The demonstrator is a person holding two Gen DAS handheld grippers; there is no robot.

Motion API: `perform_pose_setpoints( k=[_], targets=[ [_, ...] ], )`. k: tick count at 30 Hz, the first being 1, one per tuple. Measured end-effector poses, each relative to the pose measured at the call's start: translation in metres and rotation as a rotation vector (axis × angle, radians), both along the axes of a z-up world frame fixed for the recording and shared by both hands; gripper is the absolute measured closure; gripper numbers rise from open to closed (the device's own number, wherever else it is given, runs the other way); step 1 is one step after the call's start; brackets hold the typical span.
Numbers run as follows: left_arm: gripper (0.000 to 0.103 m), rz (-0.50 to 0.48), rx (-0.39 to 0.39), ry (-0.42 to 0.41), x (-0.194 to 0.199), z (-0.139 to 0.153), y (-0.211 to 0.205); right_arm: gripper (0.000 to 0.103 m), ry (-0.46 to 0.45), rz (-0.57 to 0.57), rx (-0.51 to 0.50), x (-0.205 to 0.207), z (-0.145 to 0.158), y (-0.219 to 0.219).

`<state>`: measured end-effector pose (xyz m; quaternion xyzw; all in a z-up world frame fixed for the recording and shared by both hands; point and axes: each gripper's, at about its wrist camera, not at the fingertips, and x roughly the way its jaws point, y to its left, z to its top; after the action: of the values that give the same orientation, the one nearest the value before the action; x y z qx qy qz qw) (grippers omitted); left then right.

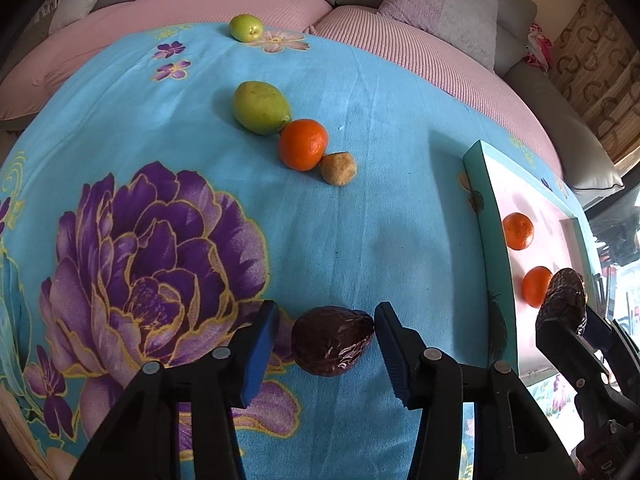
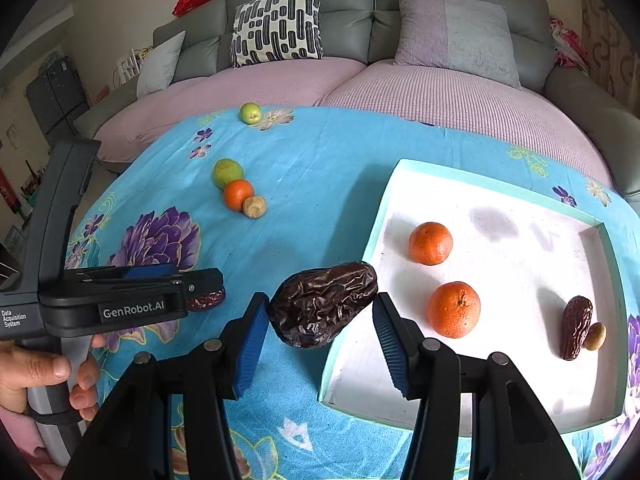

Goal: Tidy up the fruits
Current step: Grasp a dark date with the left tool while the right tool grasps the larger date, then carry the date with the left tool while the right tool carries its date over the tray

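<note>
A wrinkled dark date lies on the blue flowered cloth between the fingers of my left gripper. One pad touches its tip, while a small gap shows at the other pad. My right gripper is shut on a second date, held in the air just left of the white tray's teal rim. The tray holds two oranges, another date and a small tan fruit. The left wrist view shows the right gripper with its date over the tray.
Farther back on the cloth sit a large green fruit, an orange and a tan fruit in a touching row. A small green fruit lies near the far edge. A pink-covered sofa with cushions stands behind. A hand grips the left gripper's handle.
</note>
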<state>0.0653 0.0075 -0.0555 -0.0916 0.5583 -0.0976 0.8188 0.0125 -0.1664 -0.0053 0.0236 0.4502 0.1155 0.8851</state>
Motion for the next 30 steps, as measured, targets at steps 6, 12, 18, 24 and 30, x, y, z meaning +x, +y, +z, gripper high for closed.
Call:
perform_pose_setpoints(
  k=[6, 12, 18, 24, 30],
  targets=[
    [0.059, -0.012, -0.002, -0.008, -0.001, 0.001, -0.002, 0.048, -0.013, -0.014, 0.008, -0.003, 0.006, -0.006],
    [0.06, -0.01, -0.019, -0.047, -0.003, 0.013, -0.005, 0.048, -0.015, -0.021, 0.017, -0.004, 0.007, -0.01],
    [0.06, -0.025, -0.011, -0.127, -0.008, 0.04, -0.012, 0.048, -0.025, -0.047, 0.033, -0.005, 0.008, -0.019],
    [0.06, -0.07, -0.013, -0.196, -0.016, 0.06, -0.034, 0.048, -0.036, -0.096, 0.05, -0.008, 0.011, -0.037],
    [0.06, -0.115, -0.015, -0.24, -0.024, 0.075, -0.057, 0.048, -0.038, -0.207, 0.024, -0.014, 0.012, -0.072]
  ],
)
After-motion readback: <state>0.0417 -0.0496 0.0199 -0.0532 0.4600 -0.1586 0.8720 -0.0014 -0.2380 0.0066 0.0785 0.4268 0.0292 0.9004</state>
